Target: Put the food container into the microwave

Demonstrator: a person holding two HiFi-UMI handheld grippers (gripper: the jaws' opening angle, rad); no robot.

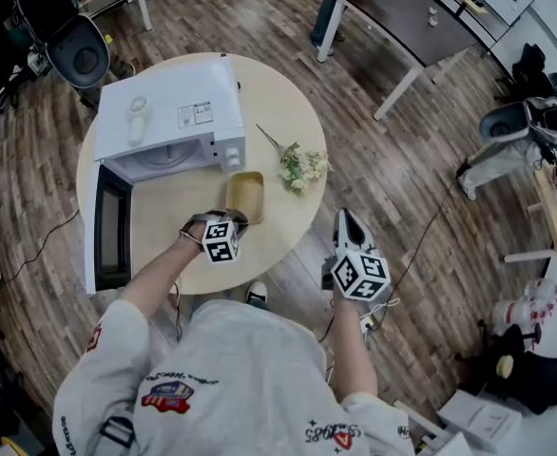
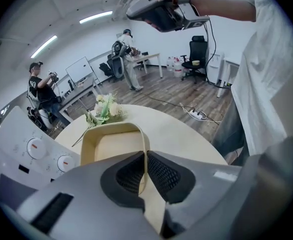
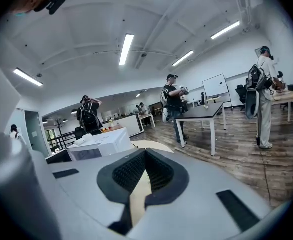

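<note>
Our left claw (image 1: 235, 220) pinches the near rim of the food container (image 1: 246, 194). The open microwave (image 1: 169, 117) lies to its left.

The container (image 1: 245, 196) looked like smooth, matt beige plastic. The microwave (image 1: 169, 117) had a smooth white casing with a slight sheen. The table (image 1: 288, 112) had a pale, smooth wood-look top, and the floor (image 1: 383, 188) was darker wood planks. The left gripper (image 2: 146, 156) had a matt grey plastic shell and black, finely ribbed pads (image 2: 162, 176).
</note>
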